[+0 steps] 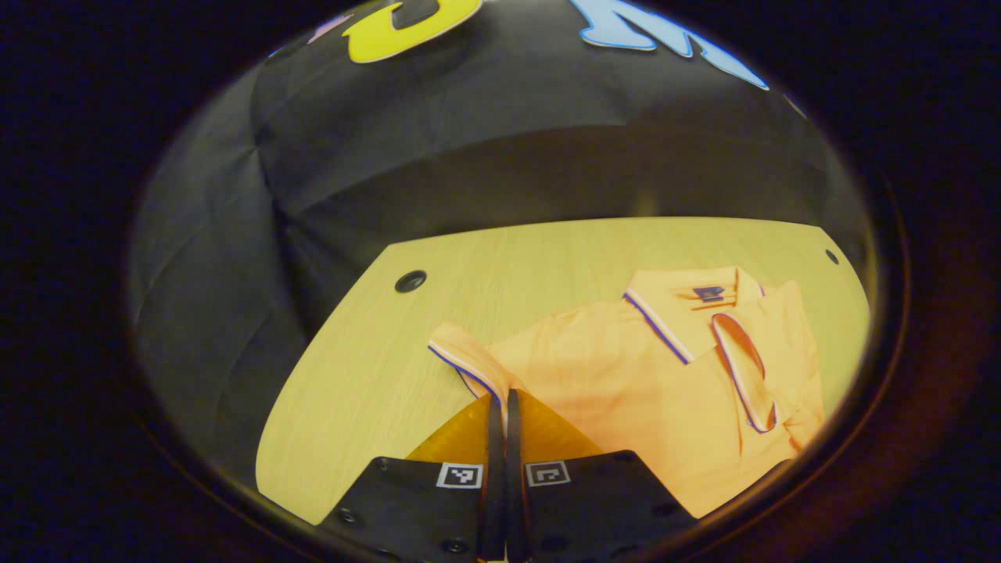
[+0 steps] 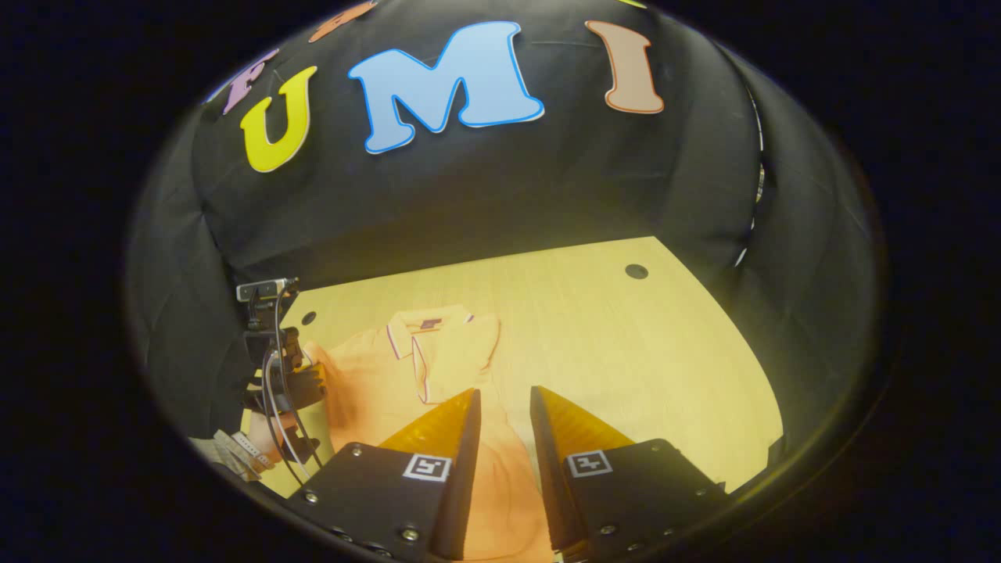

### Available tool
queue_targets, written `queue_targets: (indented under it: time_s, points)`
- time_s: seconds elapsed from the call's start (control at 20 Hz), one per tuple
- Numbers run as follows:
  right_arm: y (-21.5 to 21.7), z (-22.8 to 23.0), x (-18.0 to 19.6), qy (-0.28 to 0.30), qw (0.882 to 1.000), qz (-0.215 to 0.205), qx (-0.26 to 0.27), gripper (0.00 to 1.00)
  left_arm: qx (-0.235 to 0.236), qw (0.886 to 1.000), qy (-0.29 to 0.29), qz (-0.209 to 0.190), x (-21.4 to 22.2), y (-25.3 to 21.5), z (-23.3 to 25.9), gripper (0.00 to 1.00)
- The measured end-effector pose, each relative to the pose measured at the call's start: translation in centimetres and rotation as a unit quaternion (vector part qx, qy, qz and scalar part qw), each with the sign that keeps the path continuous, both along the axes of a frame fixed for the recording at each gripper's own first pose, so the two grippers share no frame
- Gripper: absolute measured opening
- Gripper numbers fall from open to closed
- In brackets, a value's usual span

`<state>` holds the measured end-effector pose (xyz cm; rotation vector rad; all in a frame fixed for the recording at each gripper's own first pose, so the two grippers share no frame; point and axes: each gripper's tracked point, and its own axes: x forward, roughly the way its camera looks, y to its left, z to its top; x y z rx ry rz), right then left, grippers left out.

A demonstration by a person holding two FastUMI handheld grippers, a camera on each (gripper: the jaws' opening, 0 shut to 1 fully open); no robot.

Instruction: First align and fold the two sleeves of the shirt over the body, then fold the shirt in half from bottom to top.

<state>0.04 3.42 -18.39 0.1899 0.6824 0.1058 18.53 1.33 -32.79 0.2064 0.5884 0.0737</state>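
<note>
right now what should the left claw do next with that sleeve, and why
Probably carry the sleeve across onto the shirt body and let go. The left claw looks shut on the striped cuff, which sits out over the bare table, while the other sleeve already lies folded over the chest. The right claw is open above the shirt's lower part.

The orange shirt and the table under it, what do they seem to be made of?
The shirt looks like soft matte woven or knit cloth: it creases and drapes, with striped trim on collar and sleeve cuff. The table looks like pale wood or wood-look laminate, smooth, with faint straight grain lines; which one I cannot tell.
</note>
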Motion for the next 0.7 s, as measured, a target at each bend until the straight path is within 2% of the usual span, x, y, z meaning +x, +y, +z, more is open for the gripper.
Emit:
queue_targets:
  time_s: [0.05,0.1,0.2,0.35,0.4,0.6,0.7]
  points:
    - [-0.1,-0.1,-0.2,0.001,1.000,-0.003,0.002,0.39,0.004,1.000,-0.008,-0.019,0.3,-1.4,0.7,0.10]
    - [-0.4,-0.4,0.0,0.002,1.000,-0.009,0.005,0.39,0.010,0.999,-0.016,-0.043,0.4,-3.4,1.4,0.06]
    - [-0.7,-0.9,-0.2,0.003,1.000,-0.015,0.006,0.39,0.021,0.996,-0.022,-0.088,0.2,-6.8,2.1,0.10]
    - [-1.6,-1.1,-1.0,0.005,1.000,-0.028,0.009,0.39,0.035,0.986,-0.013,-0.163,-0.5,-12.3,1.0,0.03]
    - [-1.8,-1.3,-1.3,0.006,0.999,-0.033,0.010,0.39,0.040,0.983,-0.008,-0.179,-0.9,-13.4,0.7,0.06]
    - [-3.0,-1.9,-2.1,0.012,0.998,-0.052,0.016,0.39,0.042,0.976,0.012,-0.214,-2.3,-16.5,-0.6,0.06]
    - [-3.4,-2.1,-2.5,0.014,0.998,-0.057,0.018,0.40,0.040,0.976,0.014,-0.216,-2.4,-17.1,-0.7,0.10]
